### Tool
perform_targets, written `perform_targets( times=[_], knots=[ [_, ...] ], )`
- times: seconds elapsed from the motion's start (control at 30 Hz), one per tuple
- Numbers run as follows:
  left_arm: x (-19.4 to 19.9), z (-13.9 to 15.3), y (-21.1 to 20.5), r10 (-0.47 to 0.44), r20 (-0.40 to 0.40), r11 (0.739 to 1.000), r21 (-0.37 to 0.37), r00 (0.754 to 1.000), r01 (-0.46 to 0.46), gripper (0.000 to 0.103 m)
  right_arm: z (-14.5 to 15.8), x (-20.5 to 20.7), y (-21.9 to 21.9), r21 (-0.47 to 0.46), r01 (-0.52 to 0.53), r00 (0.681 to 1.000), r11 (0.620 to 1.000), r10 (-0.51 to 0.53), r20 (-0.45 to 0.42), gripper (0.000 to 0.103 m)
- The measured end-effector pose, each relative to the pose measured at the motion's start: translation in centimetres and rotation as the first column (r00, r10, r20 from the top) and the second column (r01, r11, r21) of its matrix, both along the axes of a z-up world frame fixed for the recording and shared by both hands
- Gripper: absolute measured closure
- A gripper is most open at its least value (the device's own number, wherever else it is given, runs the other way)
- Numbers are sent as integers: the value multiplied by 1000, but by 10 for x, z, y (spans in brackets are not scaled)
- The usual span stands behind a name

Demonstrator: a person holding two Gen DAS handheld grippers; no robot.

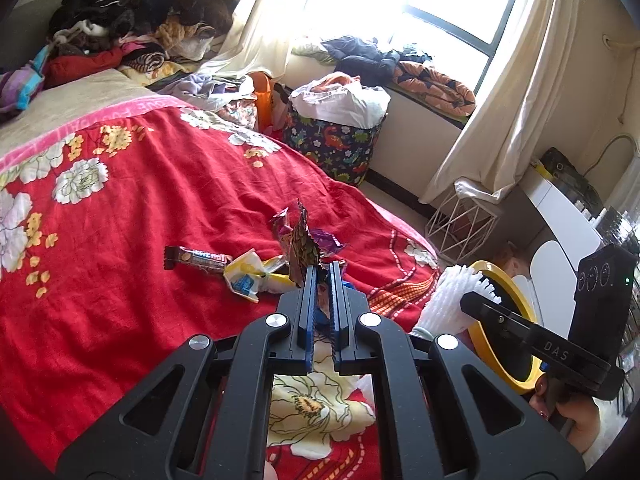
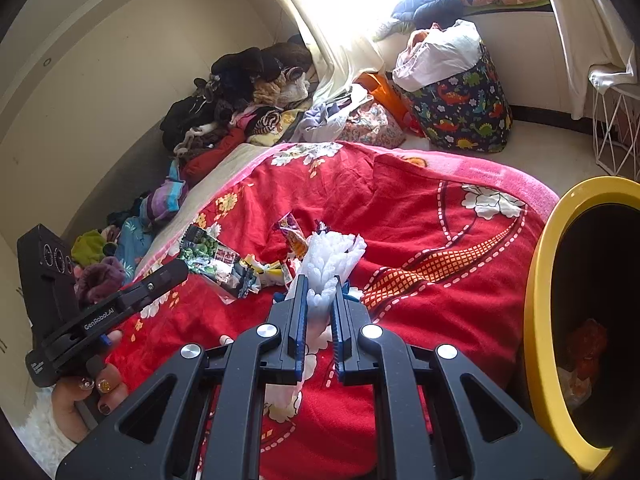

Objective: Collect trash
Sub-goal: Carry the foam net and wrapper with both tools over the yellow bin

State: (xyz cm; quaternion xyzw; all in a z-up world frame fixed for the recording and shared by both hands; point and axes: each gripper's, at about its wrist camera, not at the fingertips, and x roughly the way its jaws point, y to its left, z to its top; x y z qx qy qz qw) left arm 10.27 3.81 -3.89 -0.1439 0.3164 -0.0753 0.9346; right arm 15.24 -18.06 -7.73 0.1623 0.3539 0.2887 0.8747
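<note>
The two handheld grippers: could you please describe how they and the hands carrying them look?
Both grippers, left and right, have matte black angular linkages with silver pivot pins and blue-edged ridged fingers. Seen side-on, the right body bears white "DAS" lettering; the left reads "GenRobot.AI". The left hand has dark and gold glittery nail polish and a fluffy white cuff.

A home bedroom: floral bed quilt [image 1: 168, 184], piled clothes [image 1: 132, 12], curtained window [image 1: 452, 4].

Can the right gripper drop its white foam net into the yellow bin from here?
Probably yes. The right gripper is shut on the white foam net, and the yellow bin stands open just beside the bed with nothing between them, so a short swing over should do it.
</note>
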Motion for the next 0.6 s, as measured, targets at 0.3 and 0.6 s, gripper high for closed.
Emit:
perform_targets(
  times=[0.3,0.6],
  knots=[
    [-2,12,-18,-50,25,999,-1,998,50,100,11,-2,-17,14,41,999,999,-42,27,92],
    [-2,22,-38,-92,49,996,5,995,92,100,18,-2,-41,31,95,994,995,-96,45,92]
  ],
)
